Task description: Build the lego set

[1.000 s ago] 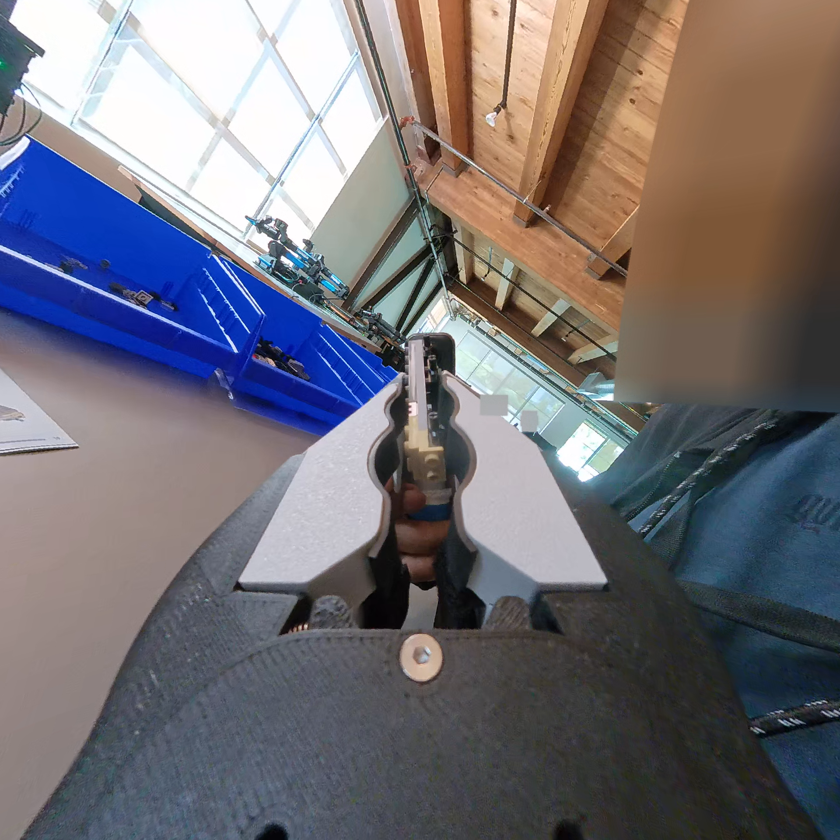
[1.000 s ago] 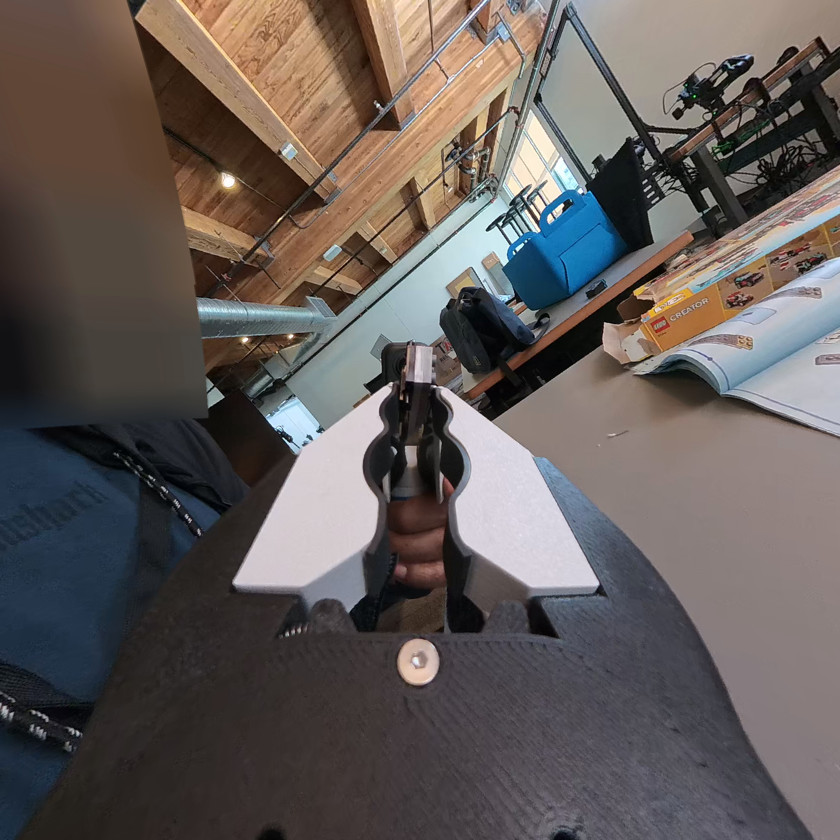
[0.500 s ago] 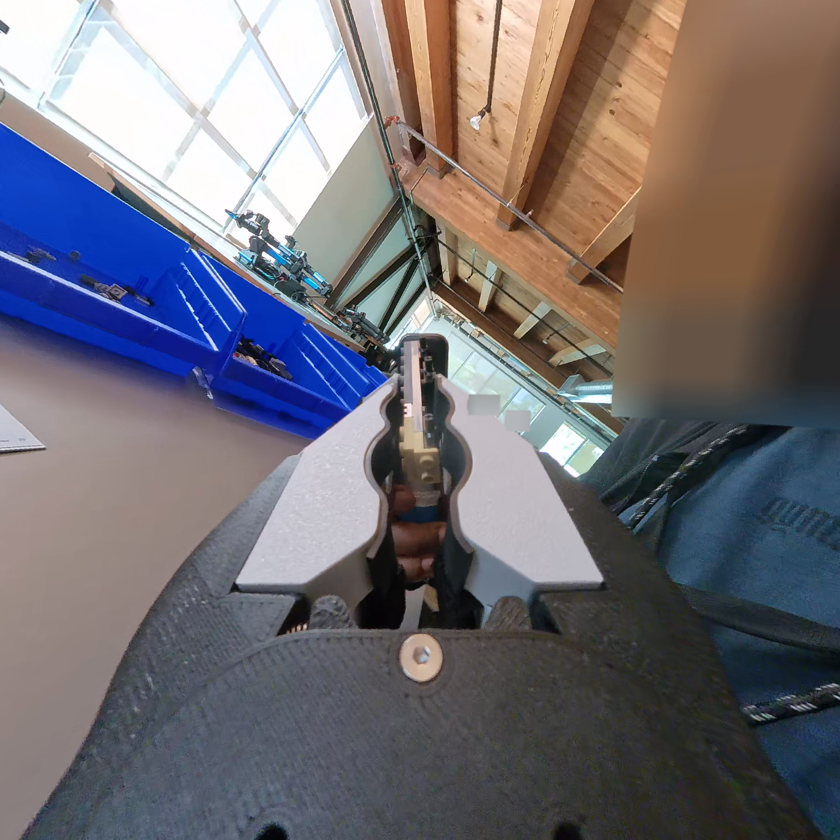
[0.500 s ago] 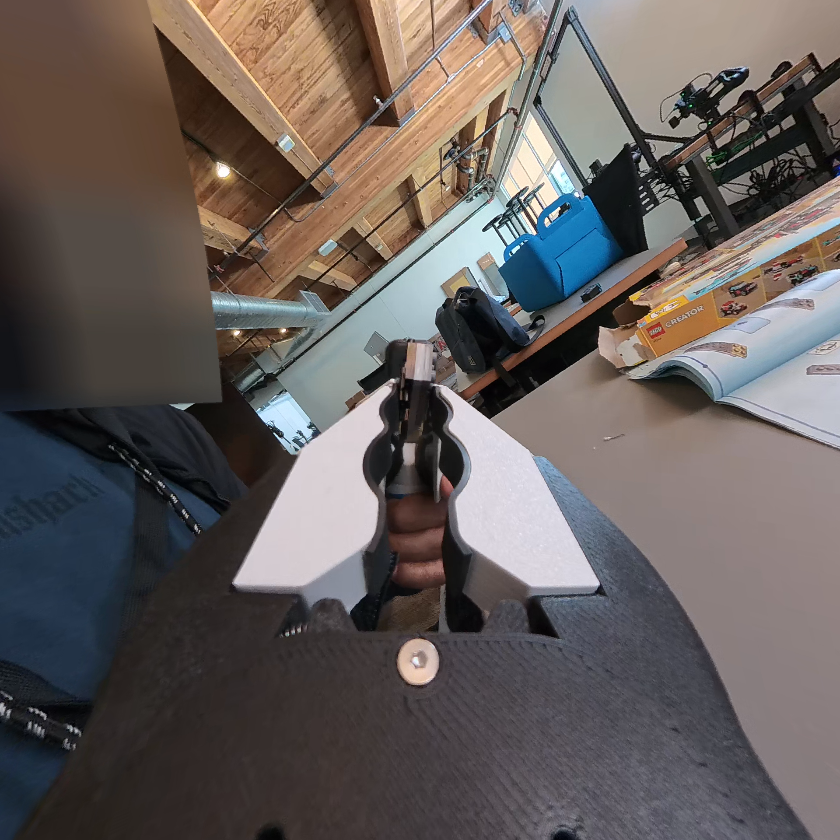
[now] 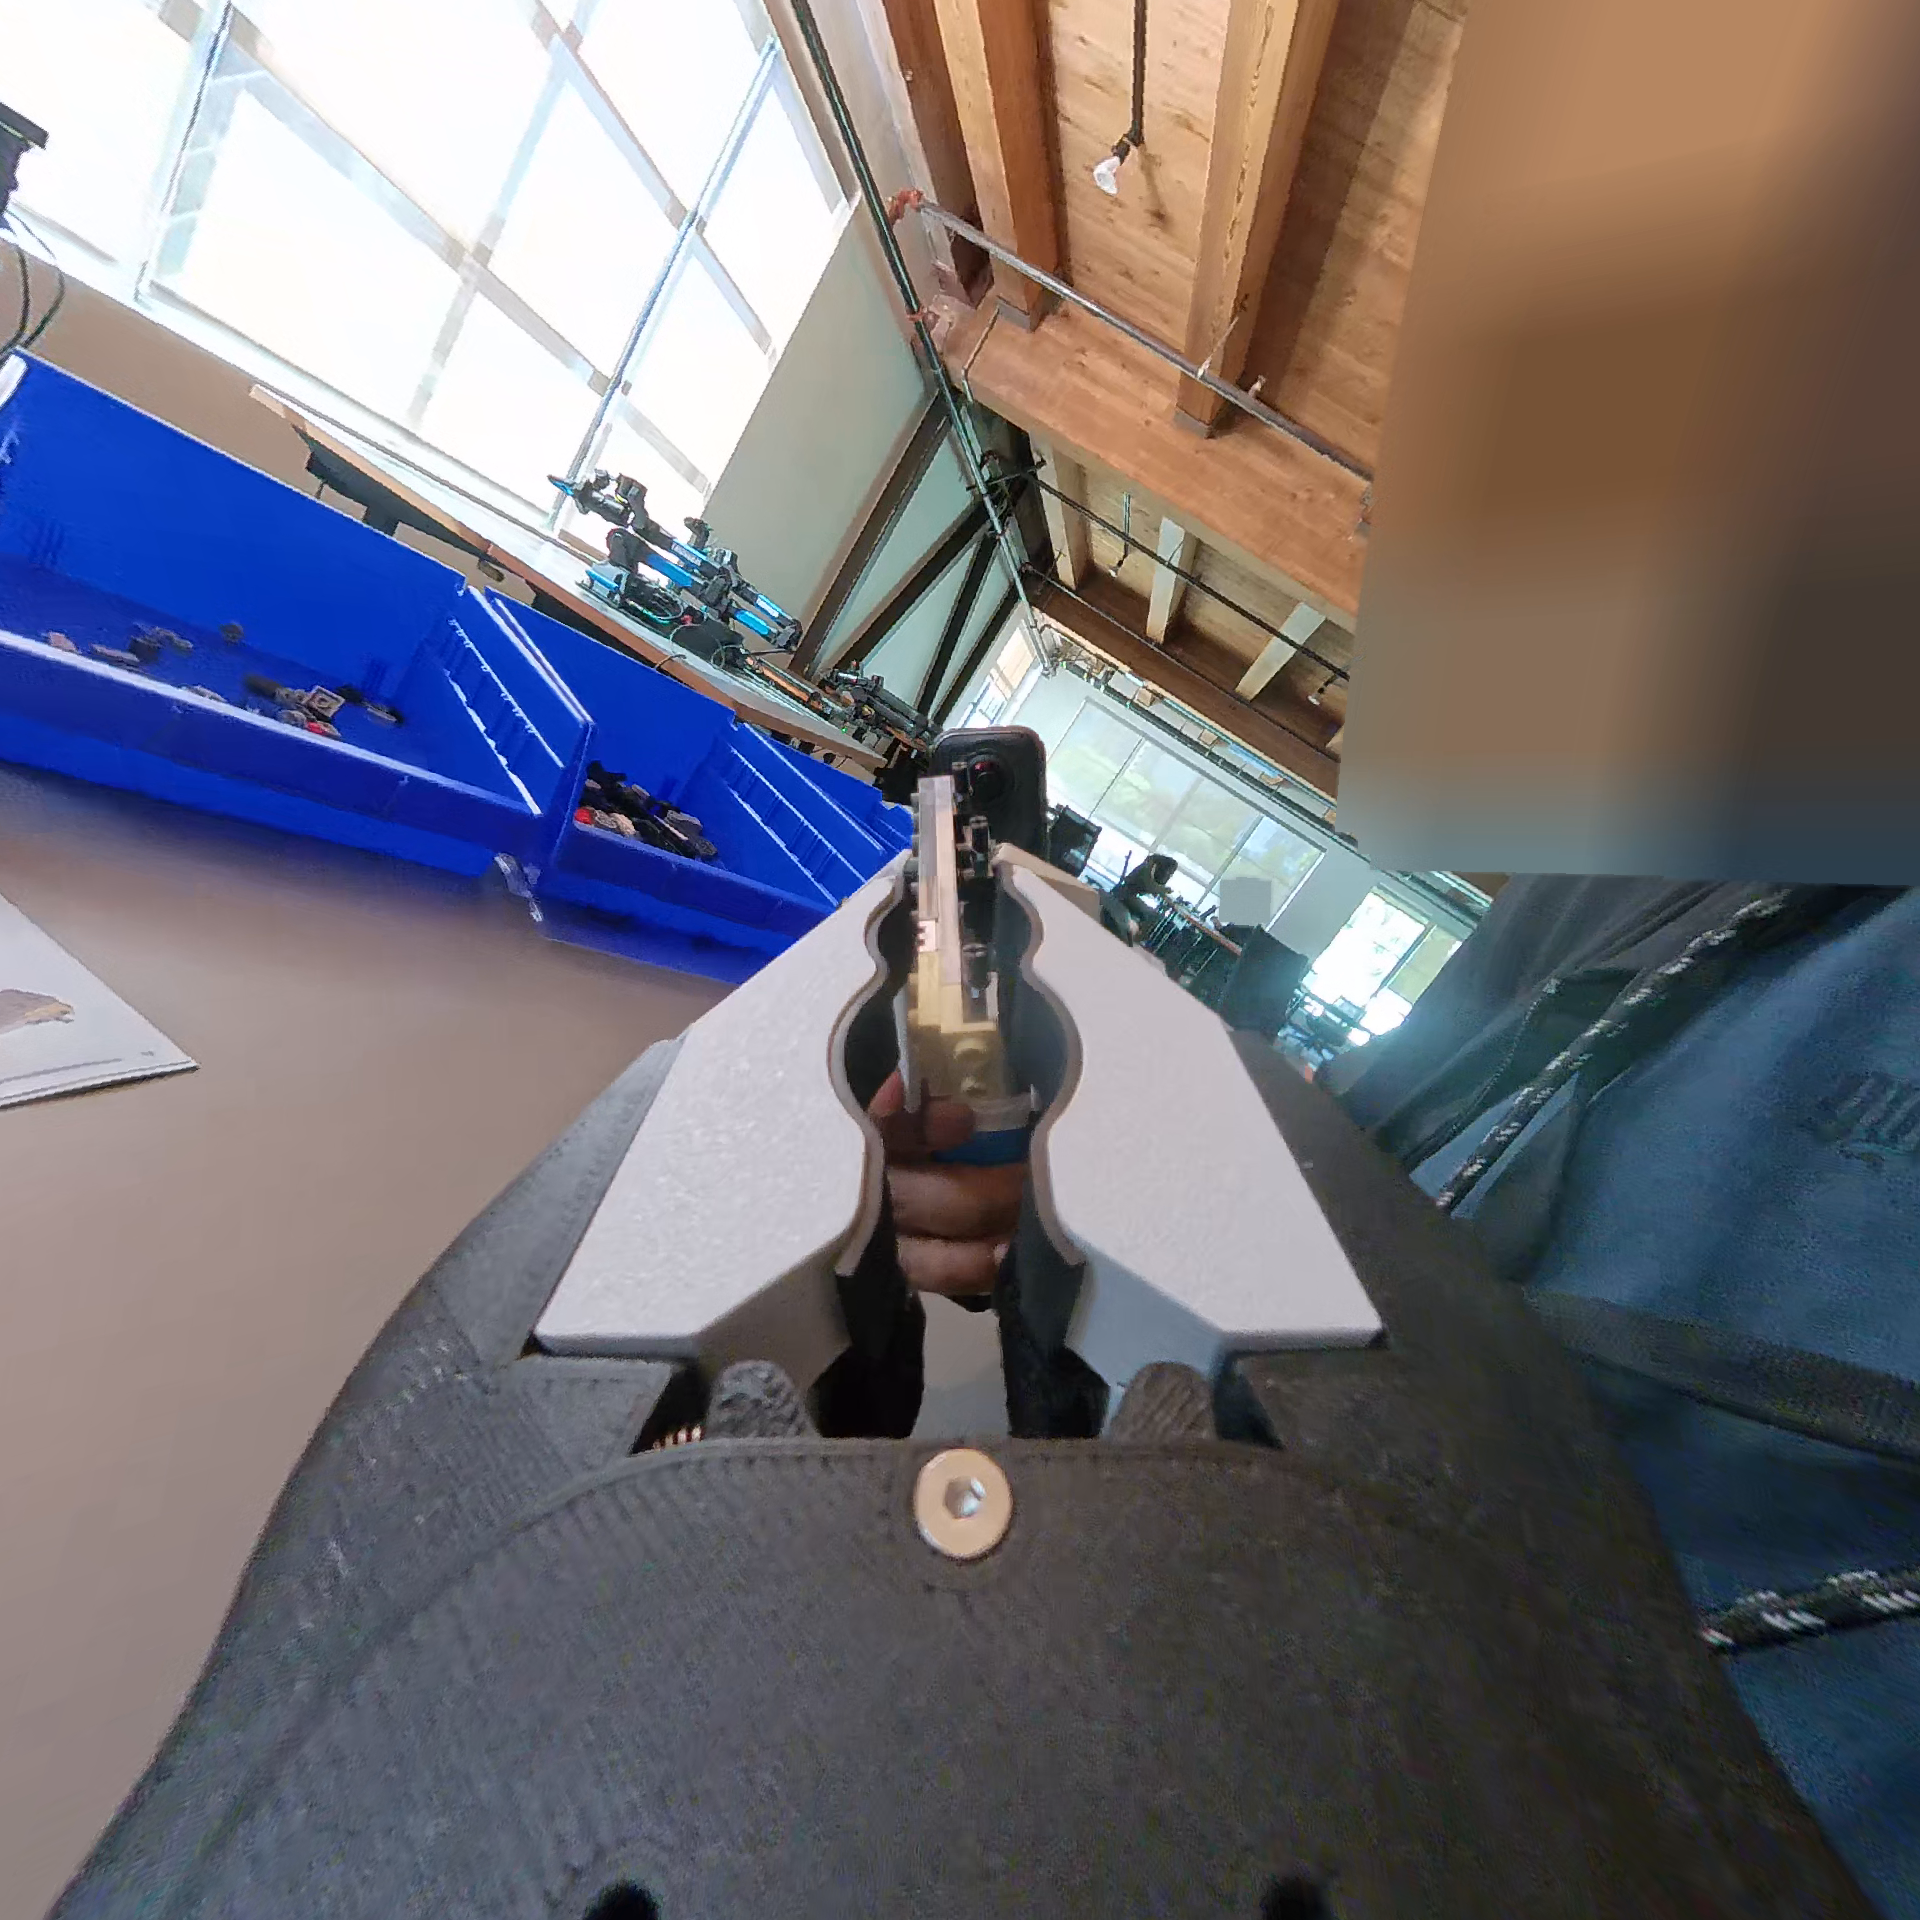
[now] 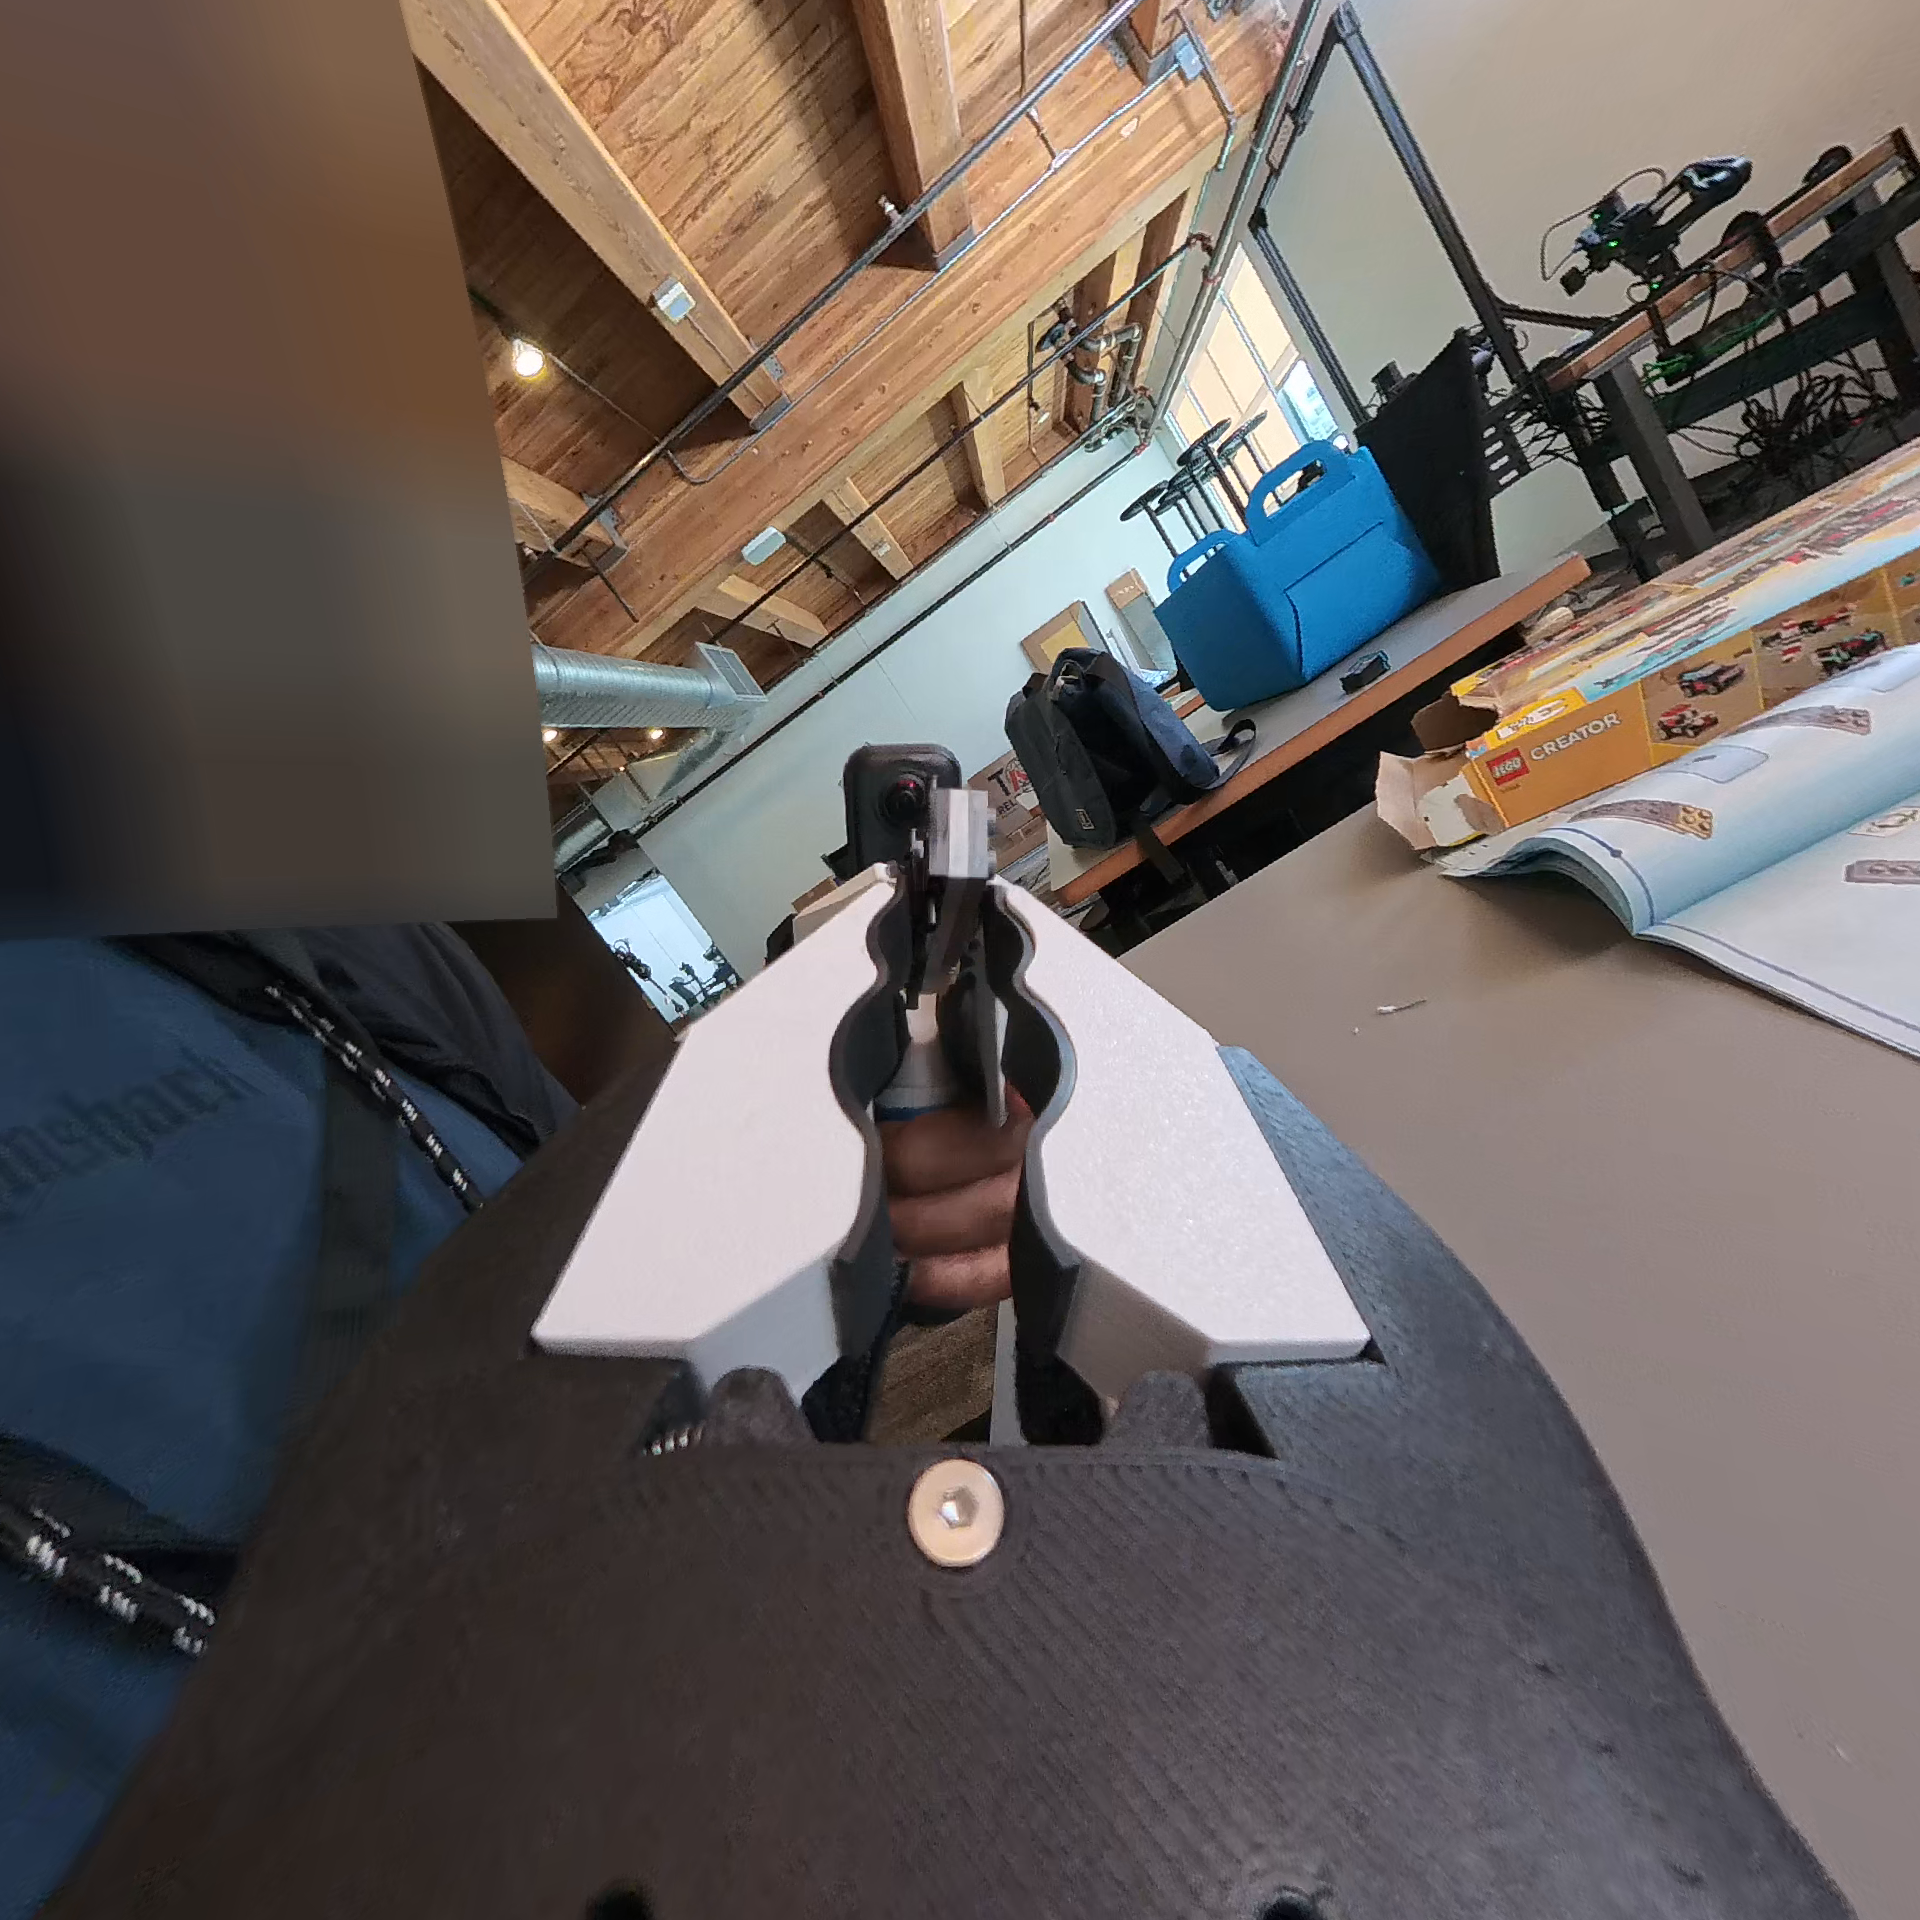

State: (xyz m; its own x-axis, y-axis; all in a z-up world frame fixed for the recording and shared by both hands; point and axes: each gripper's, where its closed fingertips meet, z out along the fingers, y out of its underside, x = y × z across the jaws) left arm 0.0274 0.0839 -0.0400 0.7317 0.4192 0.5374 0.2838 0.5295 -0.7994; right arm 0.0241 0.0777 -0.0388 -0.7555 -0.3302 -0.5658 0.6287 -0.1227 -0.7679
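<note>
Both grippers are held up off the table and point at each other, tip to tip. My left gripper (image 5: 951, 894) is shut on a thin grey and tan lego assembly (image 5: 958, 1049) that stands upright between its fingers. My right gripper (image 6: 940, 894) is shut on a grey and dark lego piece (image 6: 958, 842) that sticks out past its fingertips. Each view shows the other gripper's camera just behind the pieces, and a hand (image 5: 951, 1195) gripping the other handle, also seen in the right wrist view (image 6: 945, 1195). Whether the two lego parts are joined is hidden.
Blue bins (image 5: 260, 582) with several loose pieces stand on the brown table at the far left. A paper sheet (image 5: 62, 1029) lies at the left edge. An open instruction booklet (image 6: 1766, 904) and the yellow lego box (image 6: 1621, 738) lie at the right. A person in a blue jacket (image 5: 1714, 1195) is close behind. The tips of both grippers are at nearly the same place.
Both grippers have swayed and tilted slightly while staying shut on the lego pieces, tip to tip. Nothing was let go or picked up.
</note>
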